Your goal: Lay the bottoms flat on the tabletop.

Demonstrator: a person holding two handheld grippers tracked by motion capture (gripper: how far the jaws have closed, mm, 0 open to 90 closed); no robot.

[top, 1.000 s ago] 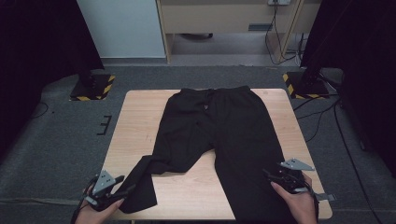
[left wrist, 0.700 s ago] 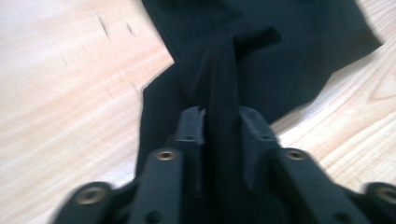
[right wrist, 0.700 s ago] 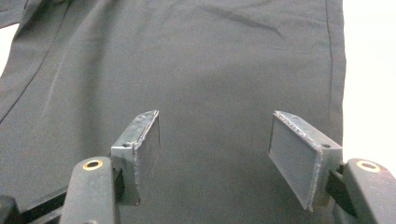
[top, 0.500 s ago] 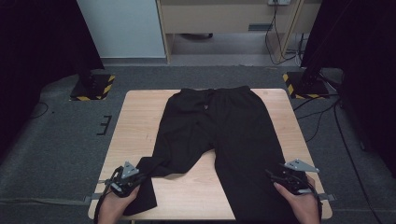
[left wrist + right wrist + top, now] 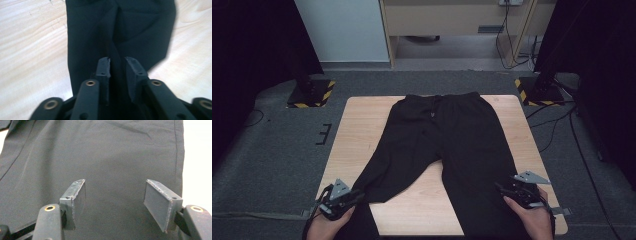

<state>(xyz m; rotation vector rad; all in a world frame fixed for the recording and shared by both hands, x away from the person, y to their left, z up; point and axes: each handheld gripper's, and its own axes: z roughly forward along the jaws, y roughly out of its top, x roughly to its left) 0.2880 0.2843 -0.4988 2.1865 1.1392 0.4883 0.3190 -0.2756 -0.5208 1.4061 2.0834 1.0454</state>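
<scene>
Trousers (image 5: 447, 145) lie flat on the table (image 5: 362, 125), waistband at the far edge, both legs running toward us. The leg on our left slants out to the near left corner and its end hangs over the near edge; the other leg runs straight down the right side and also reaches the near edge. We judge the spread is meant to give each hand its own leg end to work with.

Our left gripper (image 5: 343, 200) sits at the slanted leg's end. In the left gripper view its jaws have just been closing, then easing slightly, and now stand narrow with a fold of black cloth between them; we read the pads (image 5: 103, 68) as pinching that fold.

Our right gripper (image 5: 517, 192) hovers low over the straight leg near its outer seam. Its jaws stand wide, pads (image 5: 75, 195) apart above the cloth and holding nothing.

Bare wood shows between the two legs at the near side, along the left side of the table, and in a thin strip beyond the right leg's seam. That middle wedge looks to us like the easiest room for drawing the slanted leg inward, since nothing else lies on the table
</scene>
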